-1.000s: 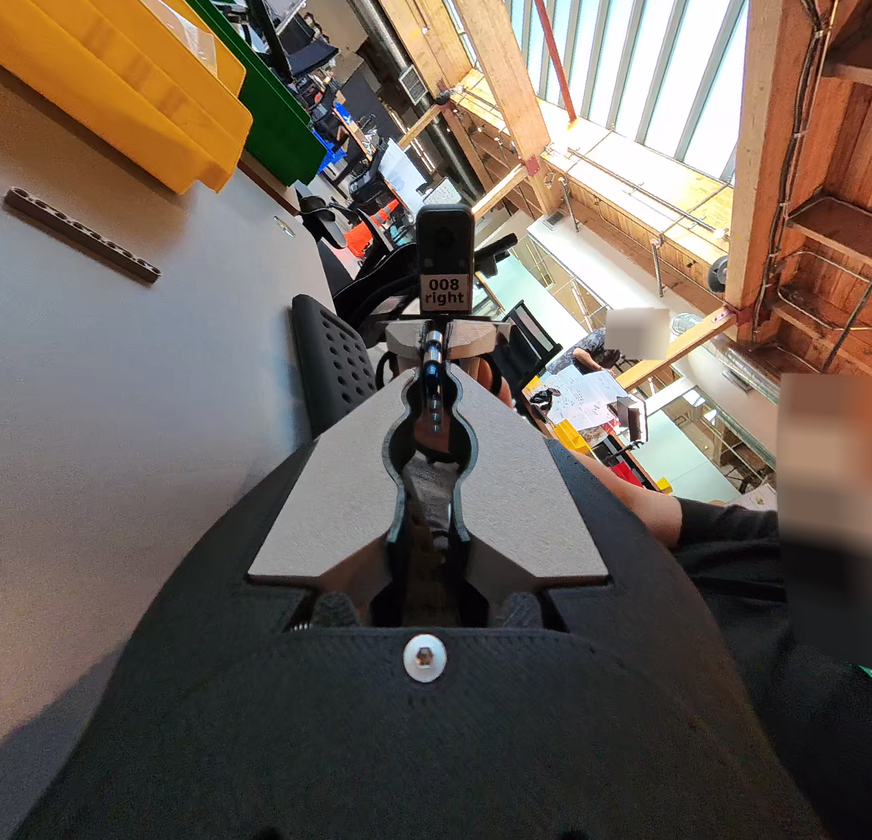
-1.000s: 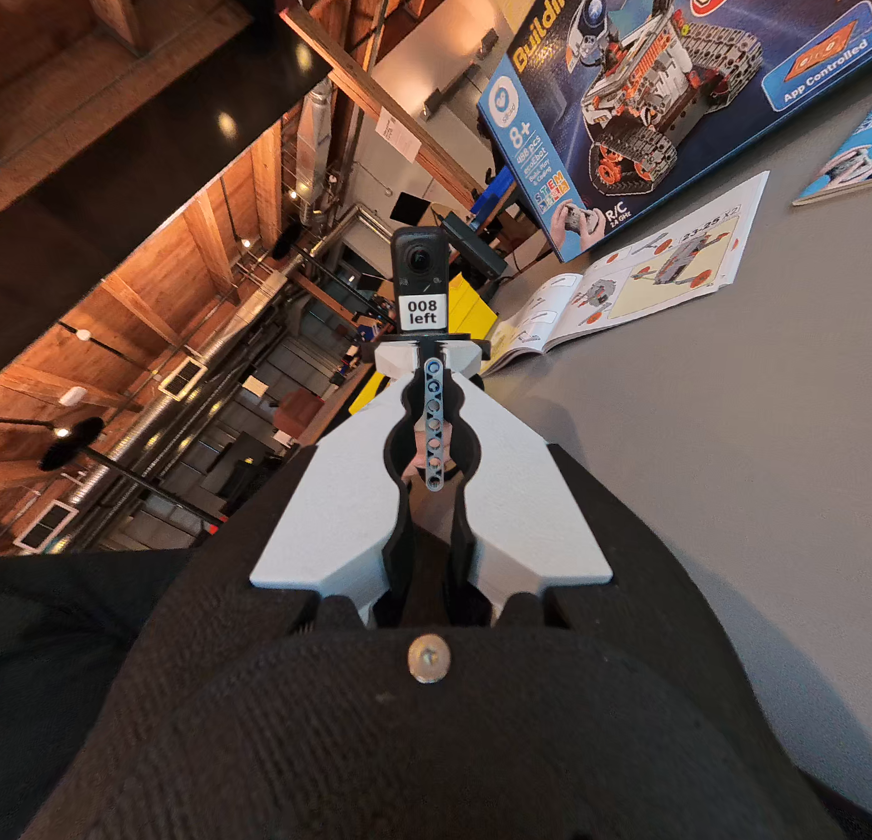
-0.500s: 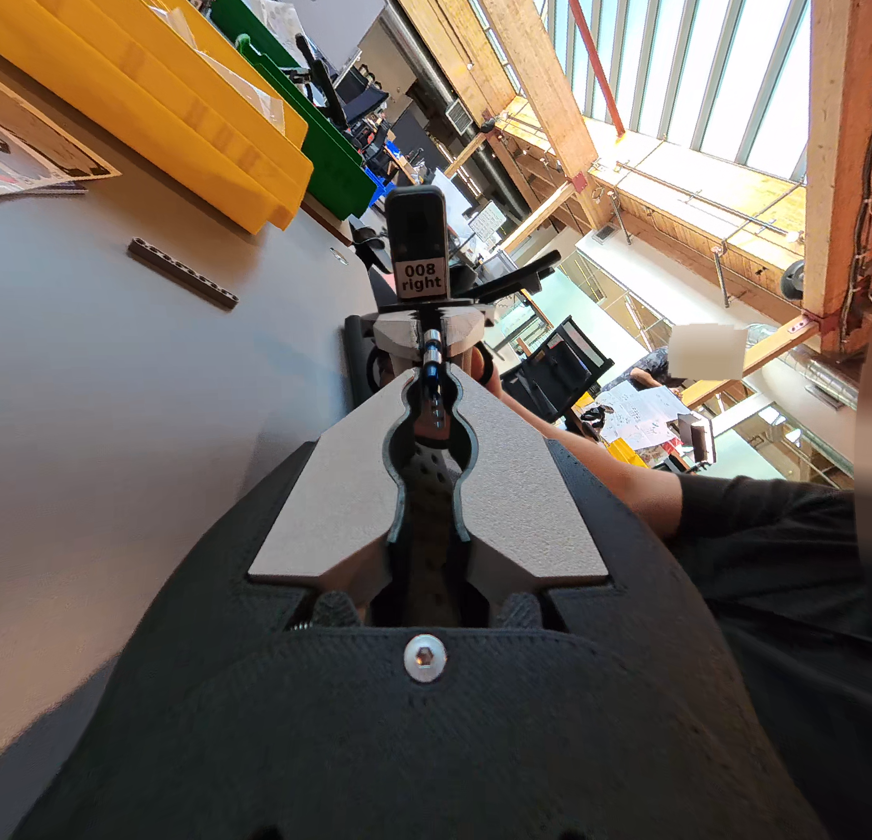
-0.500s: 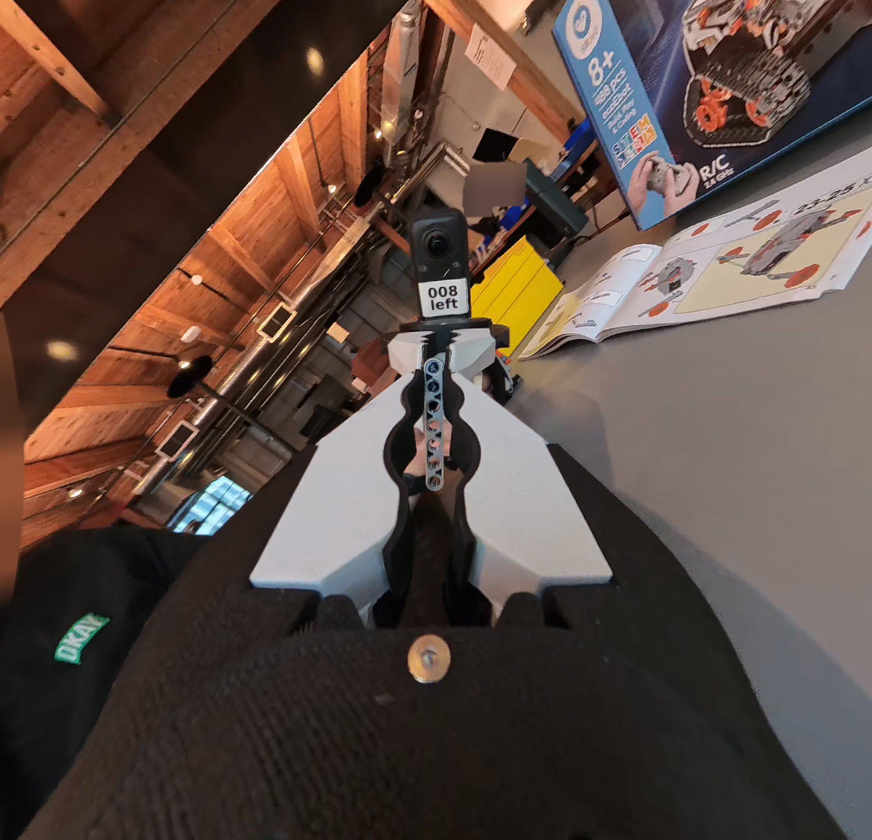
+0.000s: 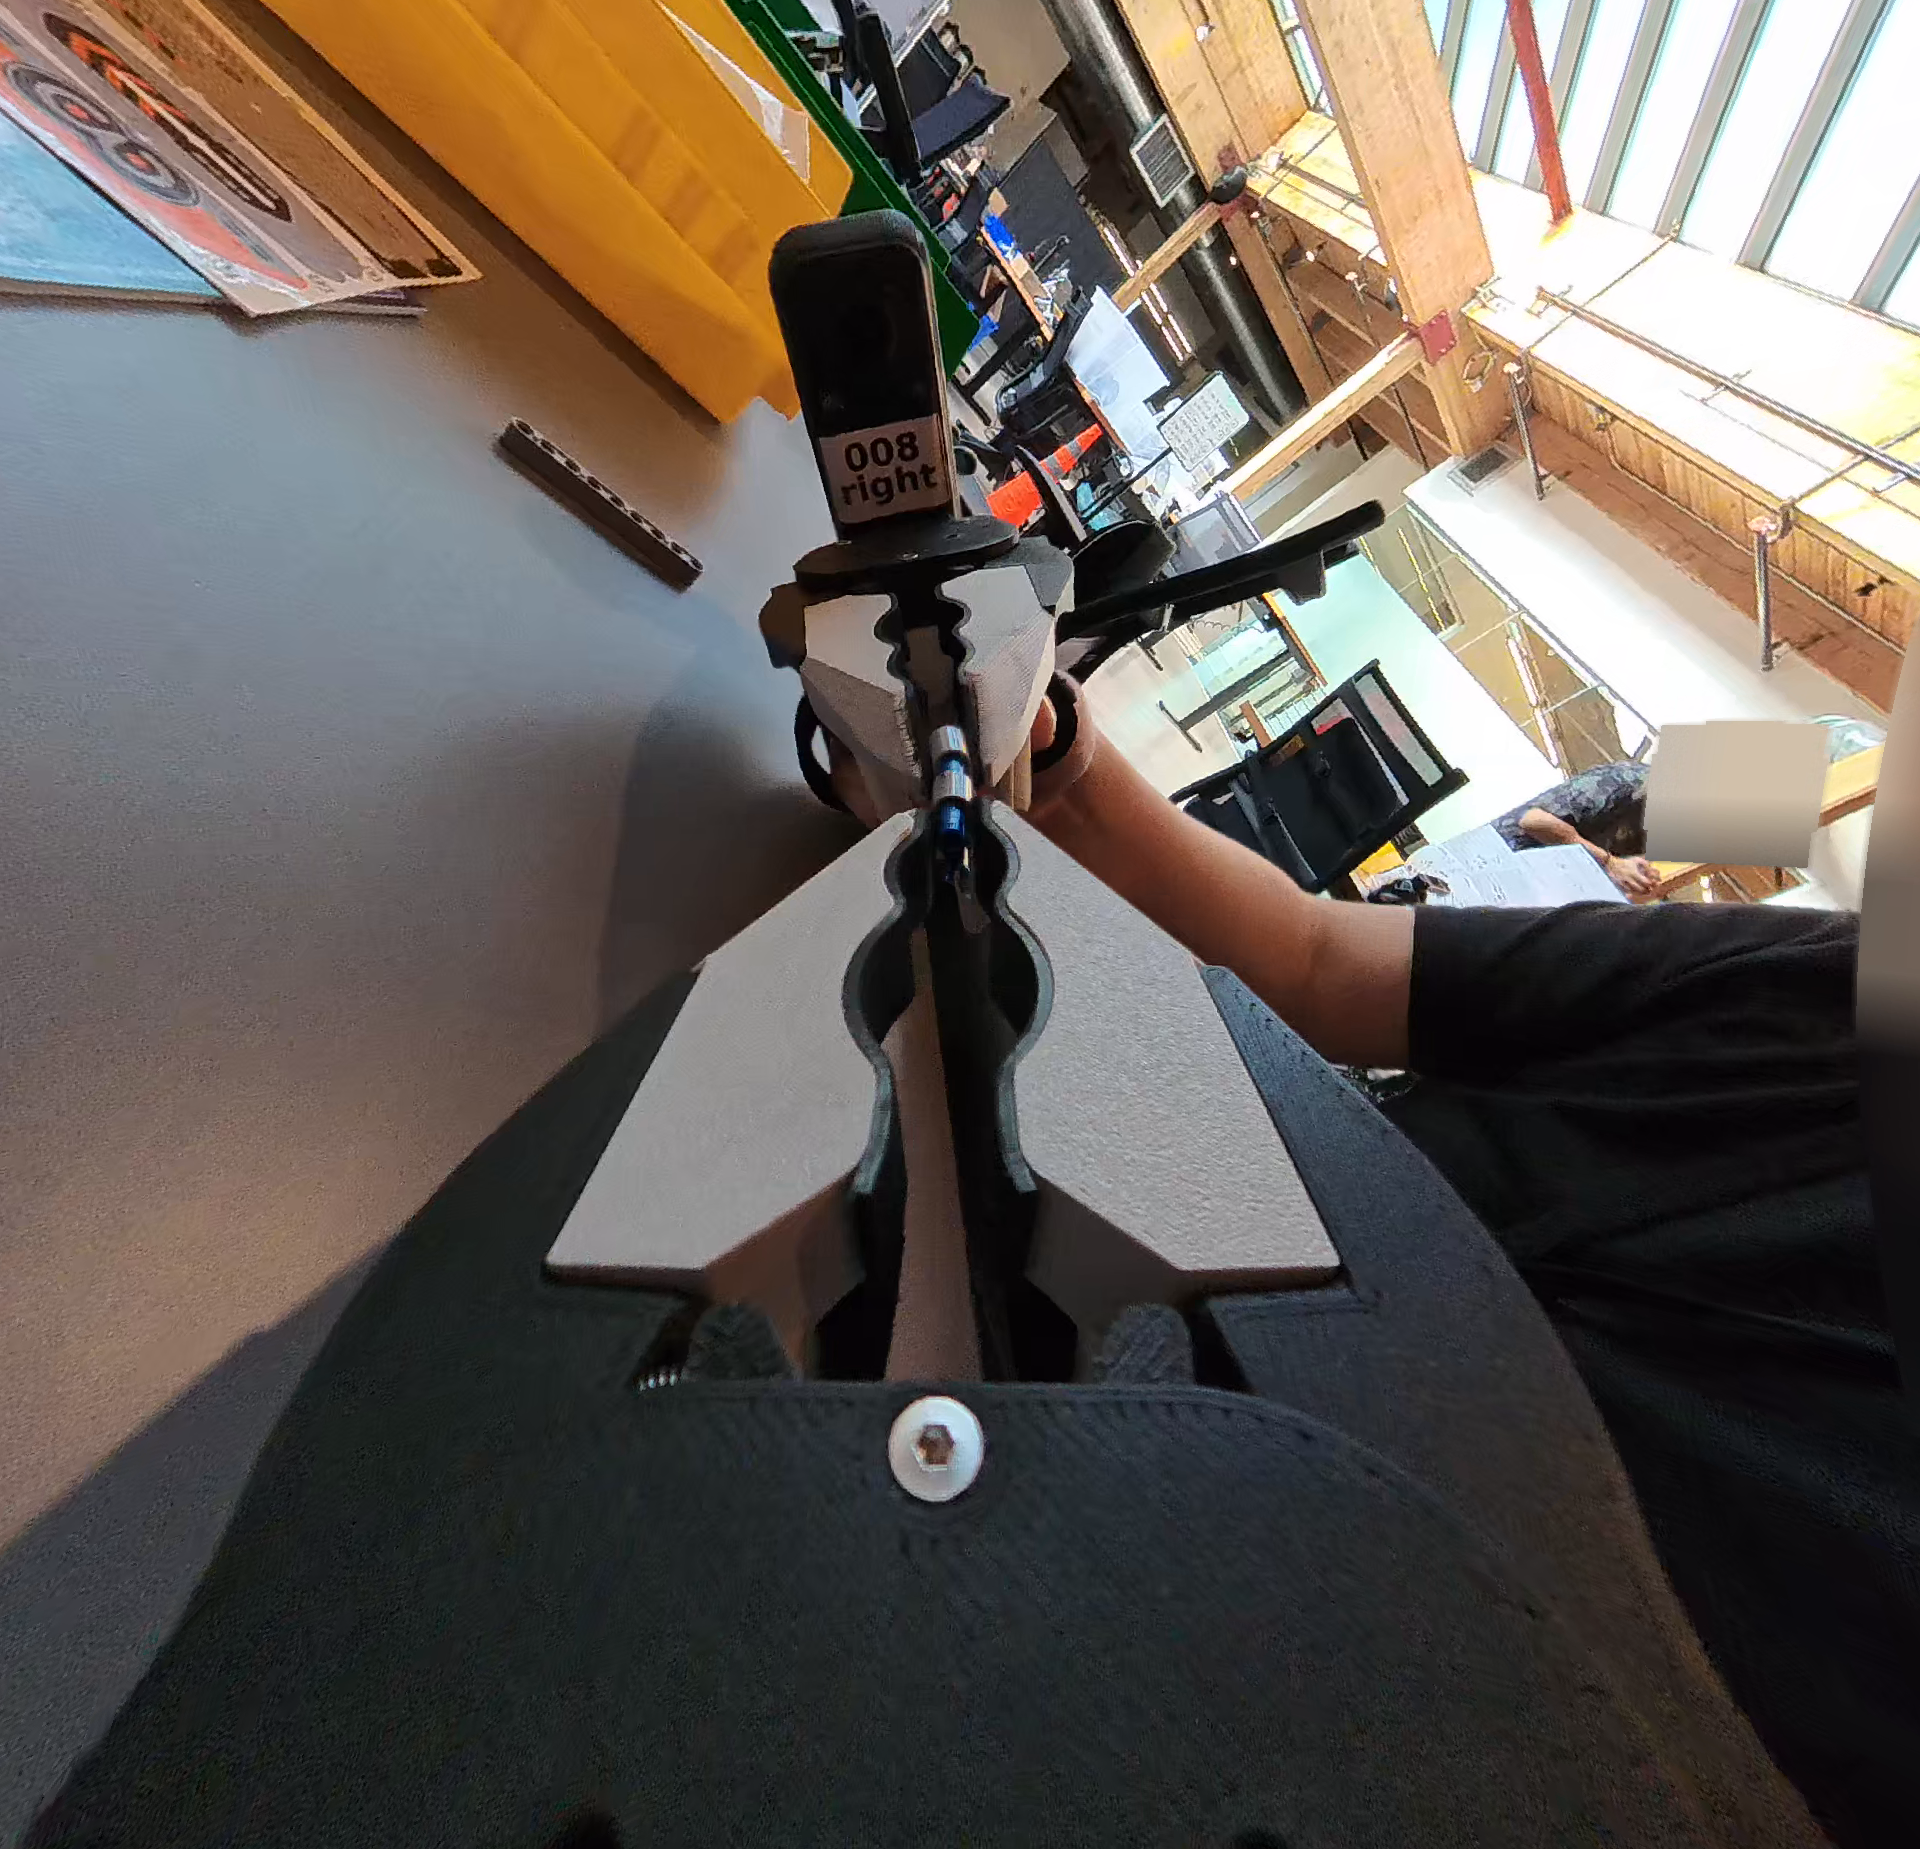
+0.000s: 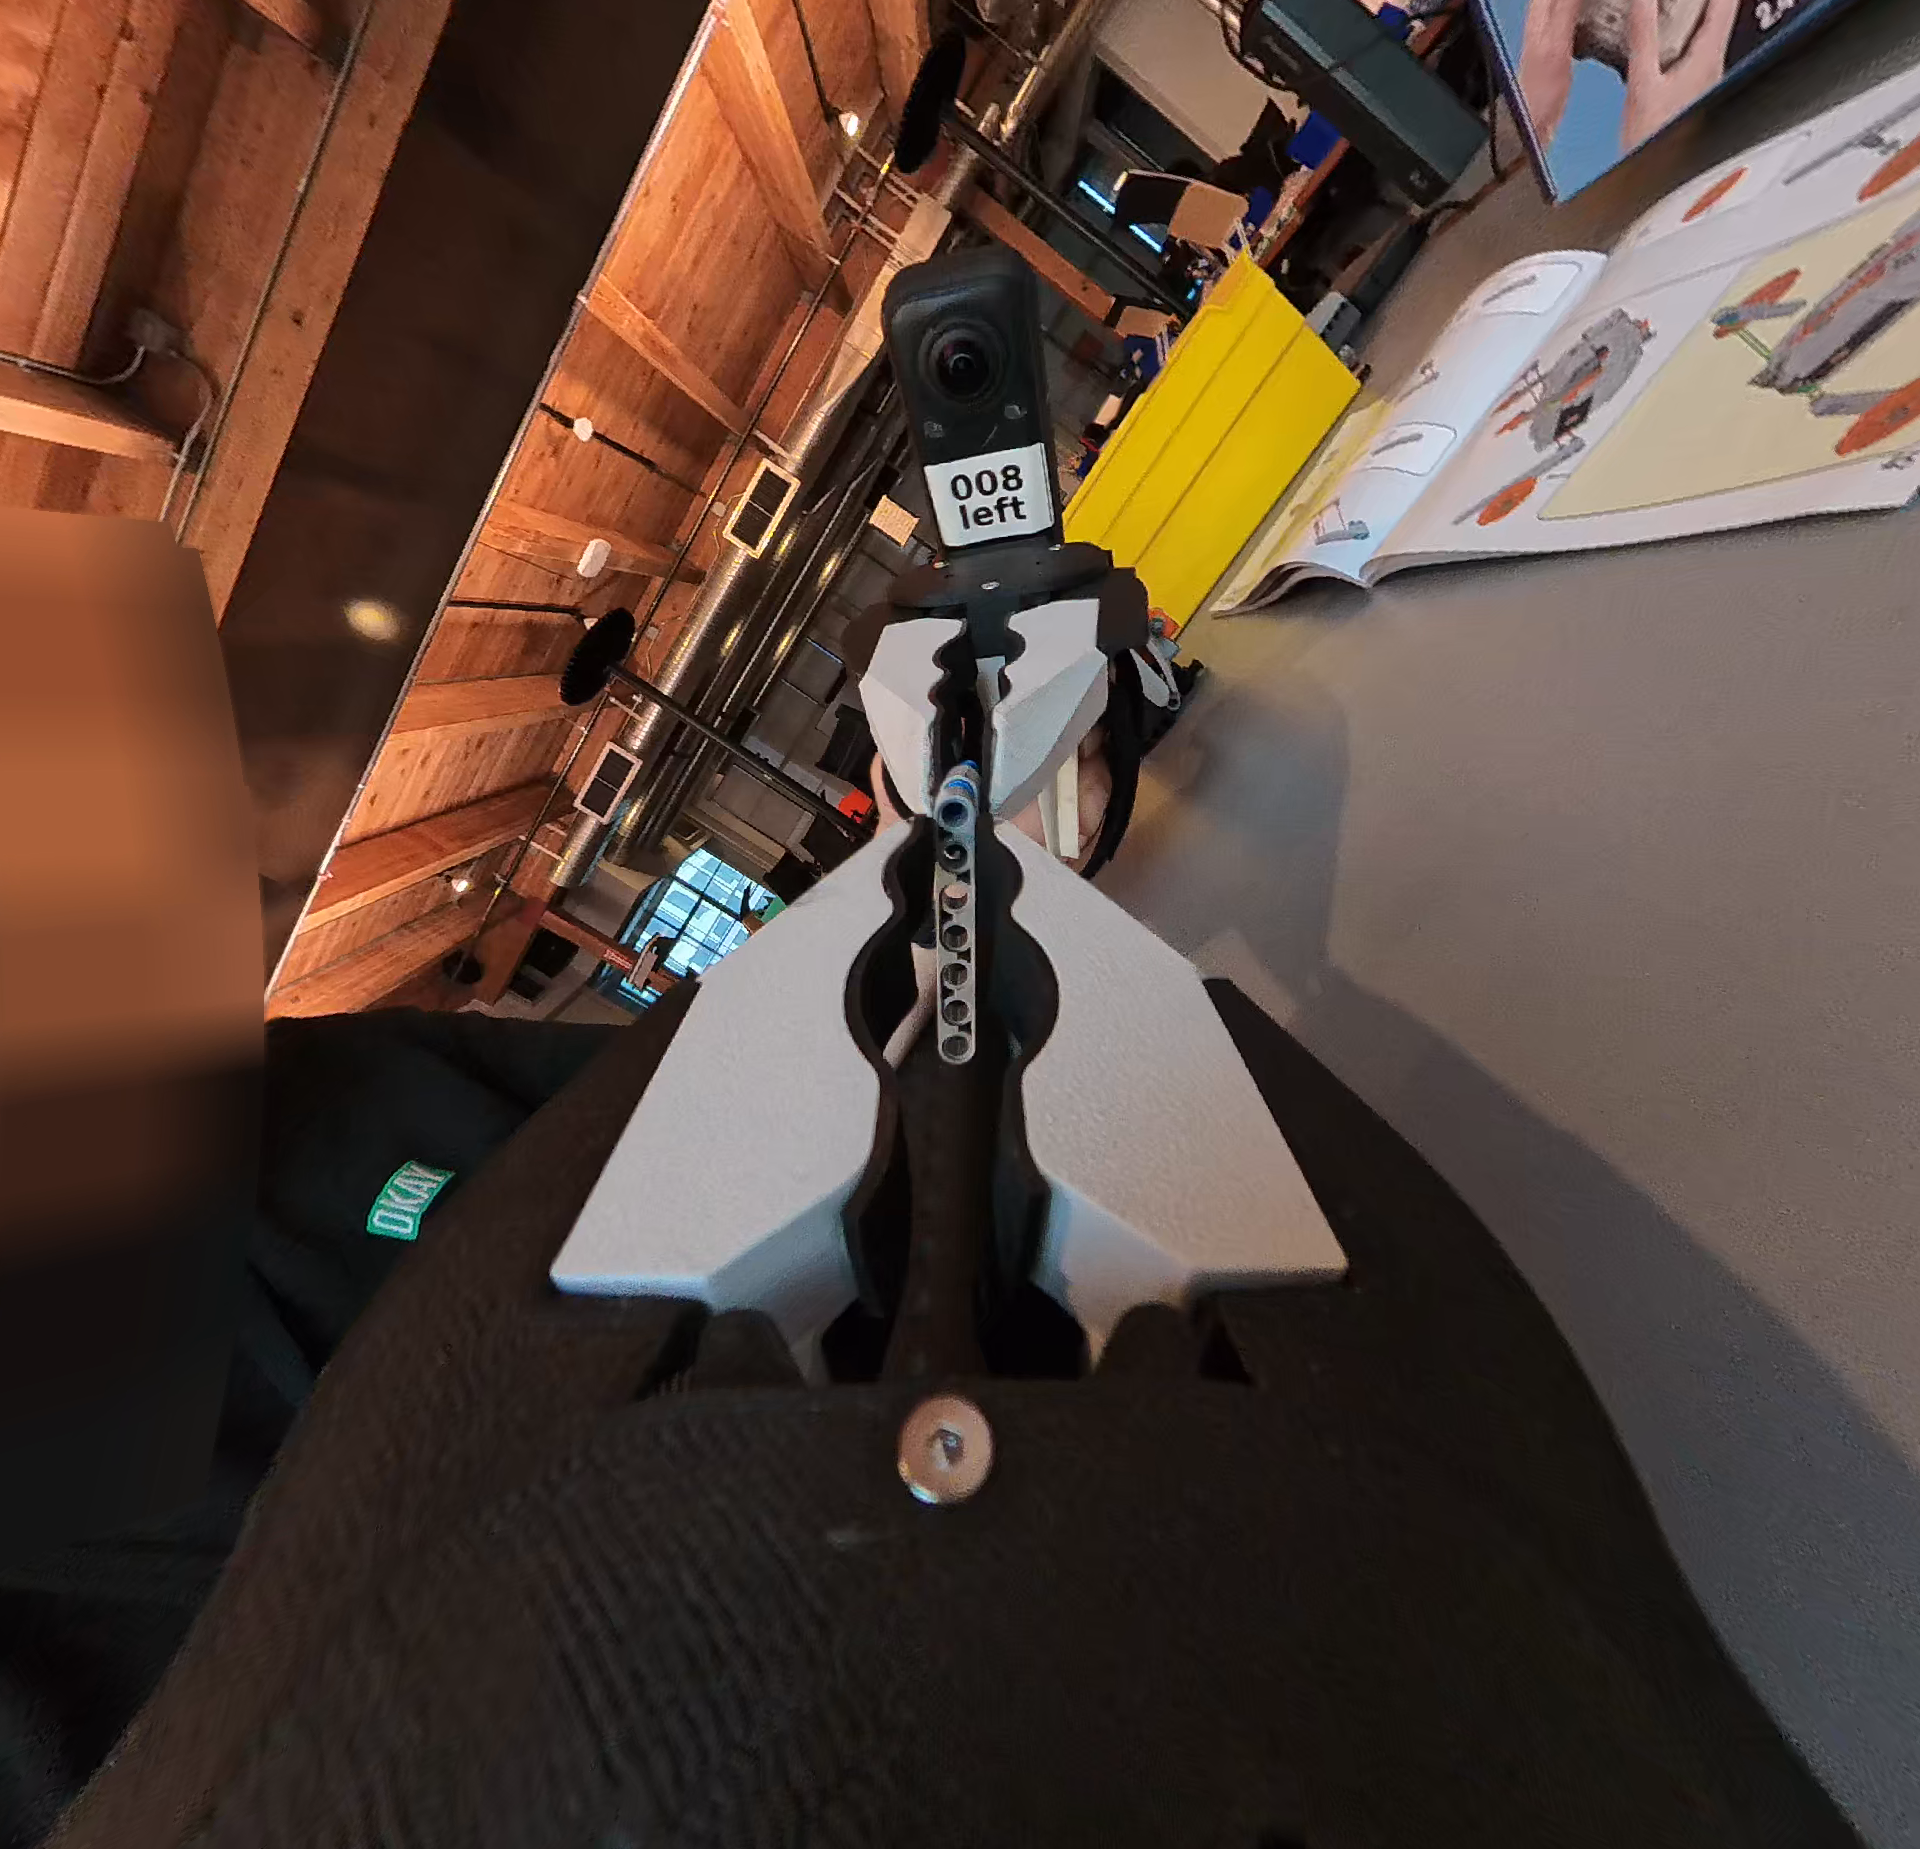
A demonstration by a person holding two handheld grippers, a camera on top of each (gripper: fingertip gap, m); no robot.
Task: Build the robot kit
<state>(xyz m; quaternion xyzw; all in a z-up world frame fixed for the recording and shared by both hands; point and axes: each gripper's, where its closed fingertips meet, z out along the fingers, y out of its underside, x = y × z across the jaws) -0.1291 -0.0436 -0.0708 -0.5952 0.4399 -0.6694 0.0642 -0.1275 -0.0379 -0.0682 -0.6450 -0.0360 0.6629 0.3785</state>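
Observation:
My right gripper [image 6: 951, 833] is shut on a thin grey beam with holes [image 6: 954, 952], held edge-on along the fingers with its far end sticking out past the tips. My left gripper [image 5: 951, 849] is shut on a small blue pin [image 5: 948, 835]. The two grippers face each other tip to tip above the grey table [image 5: 260, 812]. The pin meets the beam's far end [image 5: 951, 773]. The right gripper [image 5: 935, 719] shows close ahead in the left wrist view, with a hand behind it. The left gripper [image 6: 964, 760] and its blue pin [image 6: 966, 773] show in the right wrist view.
A dark beam with holes [image 5: 597, 504] lies loose on the table. Yellow bins [image 5: 540, 126] and a green bin [image 5: 831, 126] stand behind it. An open instruction booklet [image 6: 1610, 386] and a blue toy box [image 6: 1662, 33] lie farther off. A person in black sleeves holds both grippers. Only a small space, under 4 cm, lies between the two pairs of fingers.
The two grippers have moved closer together, so each looms larger in the other's view. The pin and the beam's end have come together. Both grips are unchanged.

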